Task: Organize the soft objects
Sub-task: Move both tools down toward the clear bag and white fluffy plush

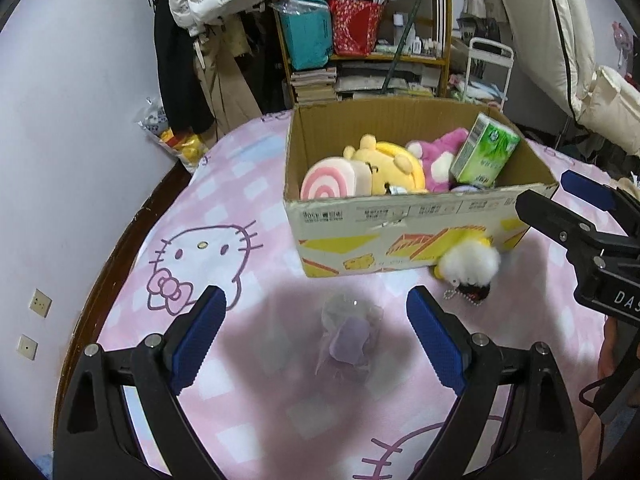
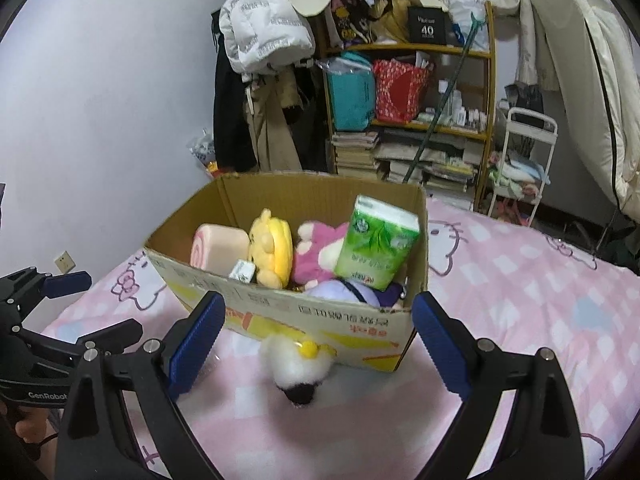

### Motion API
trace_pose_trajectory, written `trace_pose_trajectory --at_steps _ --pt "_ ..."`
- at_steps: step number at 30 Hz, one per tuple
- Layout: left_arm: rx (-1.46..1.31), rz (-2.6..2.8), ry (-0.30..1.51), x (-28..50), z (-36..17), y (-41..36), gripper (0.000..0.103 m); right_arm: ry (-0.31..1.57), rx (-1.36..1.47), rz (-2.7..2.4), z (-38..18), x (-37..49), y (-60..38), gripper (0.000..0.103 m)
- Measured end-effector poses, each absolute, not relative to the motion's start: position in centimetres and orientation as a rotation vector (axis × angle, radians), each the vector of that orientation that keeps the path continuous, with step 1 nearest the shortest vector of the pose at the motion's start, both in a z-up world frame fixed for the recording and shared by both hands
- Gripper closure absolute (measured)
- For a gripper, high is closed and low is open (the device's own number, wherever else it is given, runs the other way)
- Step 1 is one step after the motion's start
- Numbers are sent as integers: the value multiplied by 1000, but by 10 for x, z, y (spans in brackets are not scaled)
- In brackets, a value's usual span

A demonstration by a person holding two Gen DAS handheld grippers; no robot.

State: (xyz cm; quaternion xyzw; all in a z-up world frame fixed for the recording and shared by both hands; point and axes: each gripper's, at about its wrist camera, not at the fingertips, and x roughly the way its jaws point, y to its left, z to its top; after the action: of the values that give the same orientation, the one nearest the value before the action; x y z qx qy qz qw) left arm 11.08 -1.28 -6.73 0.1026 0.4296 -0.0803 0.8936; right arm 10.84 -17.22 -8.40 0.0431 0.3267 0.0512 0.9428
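We see one cardboard box (image 1: 400, 236) holding three plush toys and one tissue pack (image 2: 376, 242). One fluffy keychain (image 2: 298, 364) touches its front wall; one bagged purple toy (image 1: 350, 336) lies between our released left gripper (image 1: 316, 340). Right gripper (image 2: 316, 344) spread wide.

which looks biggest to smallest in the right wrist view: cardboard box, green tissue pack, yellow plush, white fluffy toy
1. cardboard box
2. green tissue pack
3. yellow plush and white fluffy toy: they look alike in size, and the toy lies nearer the camera, so I won't rank them.
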Motion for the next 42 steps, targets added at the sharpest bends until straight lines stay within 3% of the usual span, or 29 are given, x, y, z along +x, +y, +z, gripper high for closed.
trace_pose_trajectory --at_steps 22,29,33,42 --pt "256 -196 1093 133 -121 -25 12 802 130 130 -114 115 -171 4" --pt "269 -187 1170 145 -146 -30 12 864 136 122 -127 122 -172 12" --pt "295 -176 1197 148 -155 -33 12 903 135 115 -136 127 -174 22" --pt "283 -191 1241 154 -169 -38 12 960 177 131 -156 139 -176 22"
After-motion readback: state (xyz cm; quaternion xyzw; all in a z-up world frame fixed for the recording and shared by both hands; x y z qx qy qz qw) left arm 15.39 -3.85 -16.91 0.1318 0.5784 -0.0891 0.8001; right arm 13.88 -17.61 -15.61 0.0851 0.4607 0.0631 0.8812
